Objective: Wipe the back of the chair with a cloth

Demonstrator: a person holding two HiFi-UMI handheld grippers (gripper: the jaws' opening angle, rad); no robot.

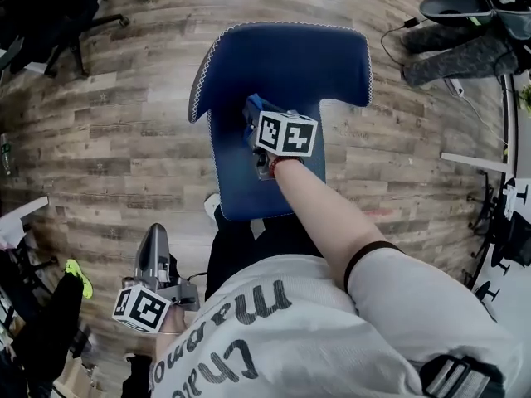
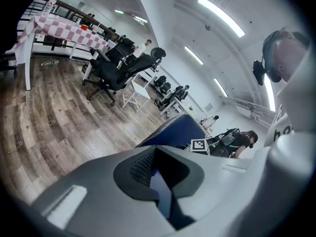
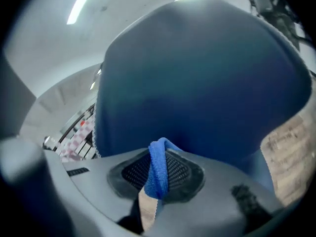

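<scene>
Right claw [image 1: 255, 116]: clenched on the blue cloth [image 3: 158, 168], a fold of which stood pinched between the two dark ribbed pads [image 3: 133, 174].
Cloth: only that folded ridge showed in the right gripper view. From the head view a small blue scrap [image 1: 252, 104] poked out past the marker cube, and the rest was covered by the claw.
Chair [image 1: 282, 65]: blue, with a pale stitched edge. Its back filled most of the right gripper view [image 3: 197, 78], blurred and right up close.
Contact: the cloth sat against or just off the blue upholstery, and no view settled which.
Right arm [image 1: 323, 214]: bare, reaching forward over the chair and hiding part of its lower panel.
Left claw [image 1: 154, 247]: held low at the person's side, well apart from the chair. It was clenched, with only a thin dark sliver between its pads in the left gripper view [image 2: 160, 181] and nothing gripped.
Chair legs and seat: cut off or hidden beneath the back and the person's body.
Floor [image 1: 108, 139]: wood planks.
Background: a black office chair [image 2: 118, 68] and a bench under a checked cloth [image 2: 64, 31], both far off in the left gripper view and small.
</scene>
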